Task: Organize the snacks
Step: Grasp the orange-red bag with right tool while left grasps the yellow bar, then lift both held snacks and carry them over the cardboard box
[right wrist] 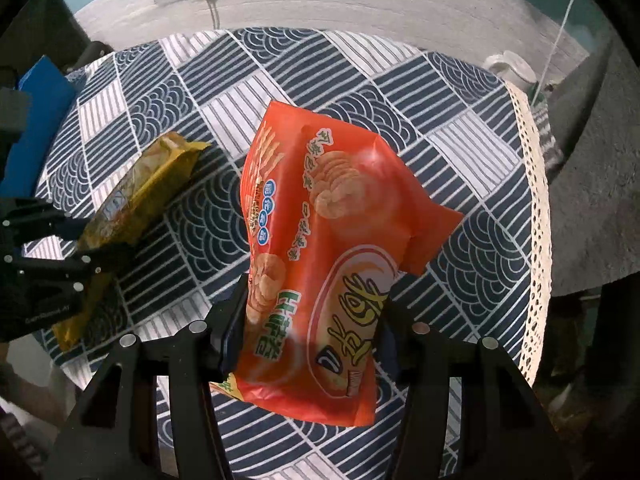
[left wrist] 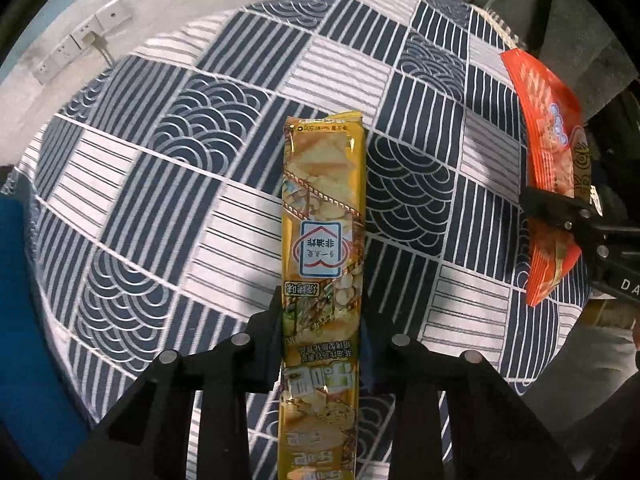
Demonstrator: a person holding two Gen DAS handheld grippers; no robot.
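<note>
looking straight down over the bench (left wrist: 208,184), which wears a navy and white patchwork cloth of stripes and wave patterns. my left tool (left wrist: 320,320) is clamped tight on a long yellow snack pack (left wrist: 324,216); from the left wrist view the pack runs from 6 o'clock up to about the centre, pinched between the two black fingers (left wrist: 272,336) near its lower part. my right tool (right wrist: 308,312) is gripping an orange snack bag (right wrist: 320,216), fingers pressed into its lower half, and the bag sticks up toward 12 o'clock, a bit crumpled. from the right wrist cam the yellow pack sits at 9 o'clock with the left tool around it. from the left cam the orange bag is over at 3 o'clock by the bench edge. wall sockets (left wrist: 80,40) at 11 o'clock, something blue (right wrist: 36,120) at 9 o'clock, can't tell what it is.
</note>
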